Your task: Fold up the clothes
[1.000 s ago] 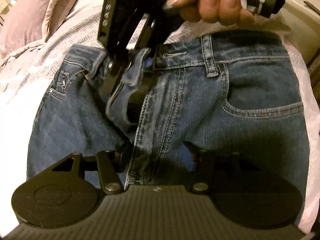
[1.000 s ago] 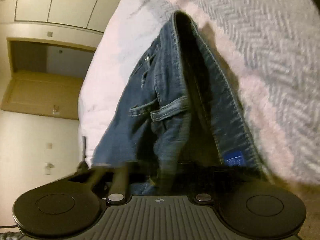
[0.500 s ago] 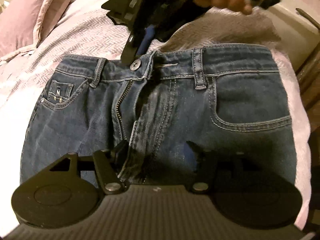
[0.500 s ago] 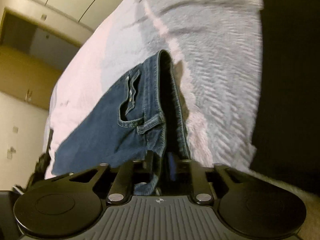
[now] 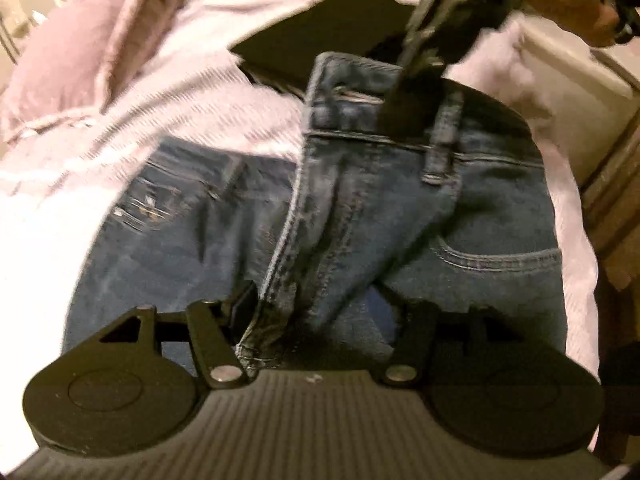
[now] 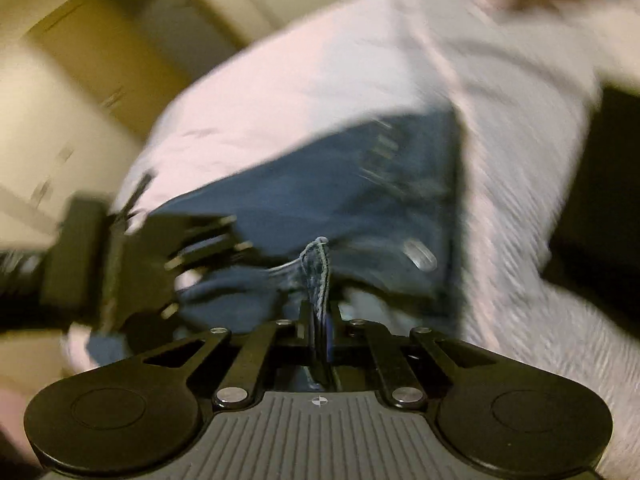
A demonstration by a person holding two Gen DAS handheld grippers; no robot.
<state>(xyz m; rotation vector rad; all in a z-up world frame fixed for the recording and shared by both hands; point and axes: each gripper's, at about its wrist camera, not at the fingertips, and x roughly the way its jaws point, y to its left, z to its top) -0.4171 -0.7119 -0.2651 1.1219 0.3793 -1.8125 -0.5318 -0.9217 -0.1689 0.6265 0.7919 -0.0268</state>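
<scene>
Blue jeans (image 5: 472, 216) lie front up on the bed, their fly line pulled up into a ridge. My left gripper (image 5: 316, 304) is at the crotch, with bunched denim and the bottom of the fly filling the gap between its fingers. My right gripper (image 6: 320, 312) is shut on an edge of the jeans (image 6: 320, 216). In the left wrist view the right gripper (image 5: 408, 108) pinches the waistband by the fly and lifts it, a hand (image 5: 572, 0) behind it. The left gripper (image 6: 120, 264) shows blurred in the right wrist view.
A pale herringbone bedspread (image 5: 200, 92) covers the bed (image 6: 320, 80). A flat black folded item (image 5: 320, 44) lies beyond the waistband, also seen as a dark shape (image 6: 600, 200). A pink pillow (image 5: 68, 60) sits far left. Wooden furniture (image 5: 612, 200) borders the right.
The right gripper's jaws spread around the waistband, then shut on it again and rose, rolling as they went. The fly side lifted off the bed. The left gripper rose slightly with the crotch.
</scene>
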